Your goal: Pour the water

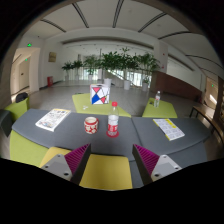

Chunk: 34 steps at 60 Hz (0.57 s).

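A clear water bottle with a red cap and pink label (113, 121) stands upright on the dark grey table (130, 138), beyond my fingers. A small pink patterned cup (91, 124) stands just left of it, a little apart. My gripper (109, 158) is open and empty, well short of both, with its magenta pads (71, 157) spread wide at either side. The bottle and cup lie roughly ahead of the gap between the fingers.
A yellow-green chair seat (106, 172) is right below the fingers. A magazine (52, 119) lies at the table's left, a leaflet (169, 128) at its right. A second bottle (157, 99) stands at the far side, near a red-white-blue sign (98, 95). Plants line the hall behind.
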Tool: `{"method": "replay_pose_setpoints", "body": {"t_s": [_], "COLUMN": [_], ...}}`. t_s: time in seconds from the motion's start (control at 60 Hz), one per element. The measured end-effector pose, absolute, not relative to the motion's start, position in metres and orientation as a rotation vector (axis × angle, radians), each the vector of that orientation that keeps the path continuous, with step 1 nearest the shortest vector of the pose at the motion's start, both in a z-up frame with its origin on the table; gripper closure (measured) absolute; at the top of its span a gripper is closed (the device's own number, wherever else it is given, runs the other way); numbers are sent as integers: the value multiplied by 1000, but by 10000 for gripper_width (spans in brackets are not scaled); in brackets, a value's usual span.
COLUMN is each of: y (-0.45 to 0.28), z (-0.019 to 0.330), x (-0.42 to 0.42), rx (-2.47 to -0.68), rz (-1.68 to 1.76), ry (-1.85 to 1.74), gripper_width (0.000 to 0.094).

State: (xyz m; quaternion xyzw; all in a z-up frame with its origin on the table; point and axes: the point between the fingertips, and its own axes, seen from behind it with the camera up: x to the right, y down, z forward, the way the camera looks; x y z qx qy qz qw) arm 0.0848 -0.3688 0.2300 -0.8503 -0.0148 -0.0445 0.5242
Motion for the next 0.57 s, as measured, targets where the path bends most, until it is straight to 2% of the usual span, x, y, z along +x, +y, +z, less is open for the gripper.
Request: {"method": "replay_pose_setpoints", "body": {"t_s": [0.317,0.567], "y": [-458,-472], "z": [270,279], "x": [87,87], "rx": [-2010,-1990], "rz": [-92,-95], "ry": [5,-1], "gripper_width": [86,81]}}
